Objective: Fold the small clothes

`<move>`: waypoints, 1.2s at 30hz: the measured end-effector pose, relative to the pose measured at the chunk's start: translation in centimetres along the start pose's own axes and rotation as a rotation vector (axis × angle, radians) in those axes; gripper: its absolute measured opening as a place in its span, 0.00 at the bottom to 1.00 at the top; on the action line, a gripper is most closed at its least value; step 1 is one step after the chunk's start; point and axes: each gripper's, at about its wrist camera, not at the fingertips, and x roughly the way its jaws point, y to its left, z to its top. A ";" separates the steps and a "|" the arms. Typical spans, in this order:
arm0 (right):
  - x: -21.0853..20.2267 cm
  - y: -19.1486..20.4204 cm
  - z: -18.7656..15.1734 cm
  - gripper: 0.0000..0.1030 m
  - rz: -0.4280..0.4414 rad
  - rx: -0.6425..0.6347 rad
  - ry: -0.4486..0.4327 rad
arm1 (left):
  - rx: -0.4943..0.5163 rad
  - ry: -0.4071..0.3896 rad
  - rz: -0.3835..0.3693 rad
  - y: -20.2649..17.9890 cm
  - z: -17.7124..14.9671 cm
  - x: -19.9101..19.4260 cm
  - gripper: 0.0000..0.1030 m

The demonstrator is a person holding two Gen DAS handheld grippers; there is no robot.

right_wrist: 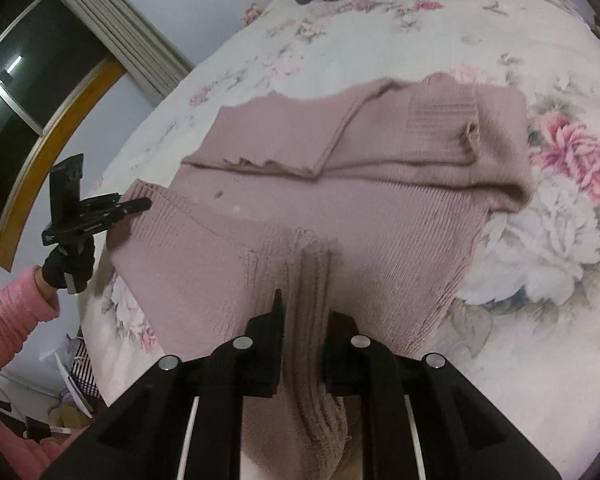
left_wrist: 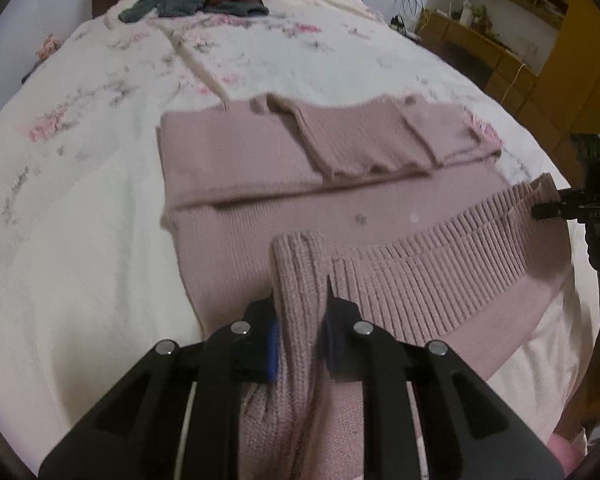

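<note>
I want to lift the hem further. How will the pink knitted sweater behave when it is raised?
The pink sweater is probably floppy: its sleeves lie limply folded. The ribbed hem bunches in each hand-held gripper, so it likely sags between them.

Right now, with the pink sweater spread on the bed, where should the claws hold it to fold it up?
Hold the ribbed hem at its two corners, coming from the near edge. The left claw and right claw already pinch the sweater there; the thick hem grips firmly and carries over the folded sleeves.
</note>
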 end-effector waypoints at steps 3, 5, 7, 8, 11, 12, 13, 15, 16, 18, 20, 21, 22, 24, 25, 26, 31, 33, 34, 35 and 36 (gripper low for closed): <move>-1.2 -0.2 1.0 0.15 -0.016 0.023 -0.042 | 0.002 -0.036 0.009 -0.3 1.4 -0.9 0.15; -2.2 -0.5 2.0 0.15 -0.030 0.038 -0.083 | -0.019 -0.062 0.006 0.1 3.1 -1.3 0.15; -3.1 -0.7 3.3 0.15 -0.047 0.052 -0.120 | -0.045 -0.099 0.015 0.6 5.1 -1.7 0.15; -3.5 -0.9 4.3 0.15 -0.061 0.058 -0.138 | -0.050 -0.113 0.027 0.8 6.0 -1.8 0.15; -4.1 -1.8 7.4 0.15 -0.099 0.081 -0.177 | -0.068 -0.154 0.065 1.5 9.4 -1.4 0.15; -4.2 -2.2 8.5 0.15 -0.115 0.088 -0.188 | -0.067 -0.167 0.082 1.7 10.6 -1.1 0.15; -4.1 -2.6 9.5 0.15 -0.130 0.095 -0.197 | -0.067 -0.177 0.101 1.8 11.8 -0.6 0.15; -3.8 -3.6 11.8 0.15 -0.156 0.124 -0.211 | -0.067 -0.188 0.121 1.9 13.5 0.2 0.15; -3.6 -4.0 12.7 0.15 -0.168 0.137 -0.215 | -0.063 -0.191 0.140 1.9 14.6 0.9 0.15; -3.0 -4.8 14.4 0.15 -0.195 0.159 -0.218 | -0.064 -0.194 0.150 2.0 15.8 1.7 0.15; -2.1 -5.4 15.9 0.15 -0.230 0.161 -0.217 | -0.069 -0.187 0.166 2.1 17.0 3.1 0.15; -1.7 -5.6 16.3 0.15 -0.240 0.163 -0.214 | -0.076 -0.180 0.172 2.3 17.3 3.7 0.15; -1.4 -5.9 16.7 0.15 -0.250 0.165 -0.209 | -0.089 -0.167 0.179 2.6 17.6 4.7 0.15; -0.1 -6.5 17.2 0.15 -0.274 0.175 -0.192 | -0.113 -0.143 0.188 3.1 17.9 6.1 0.15; 0.6 -6.9 17.4 0.15 -0.289 0.177 -0.180 | -0.122 -0.128 0.193 3.5 18.0 7.0 0.15; 1.1 -7.1 17.4 0.15 -0.296 0.177 -0.174 | -0.128 -0.117 0.197 3.7 17.8 7.6 0.15; 3.5 -9.1 17.2 0.15 -0.317 0.211 -0.146 | -0.169 -0.041 0.209 5.1 16.9 11.2 0.15; 4.5 -10.0 17.1 0.15 -0.323 0.232 -0.134 | -0.183 -0.013 0.217 5.7 16.6 12.6 0.16; 4.8 -10.2 17.0 0.15 -0.326 0.236 -0.130 | -0.183 0.001 0.227 5.9 16.4 13.2 0.16; 5.3 -10.6 17.0 0.15 -0.335 0.241 -0.122 | -0.181 0.011 0.237 6.0 16.3 13.6 0.18; 5.6 -10.8 17.0 0.15 -0.345 0.245 -0.116 | -0.179 0.026 0.247 6.1 16.2 14.2 0.19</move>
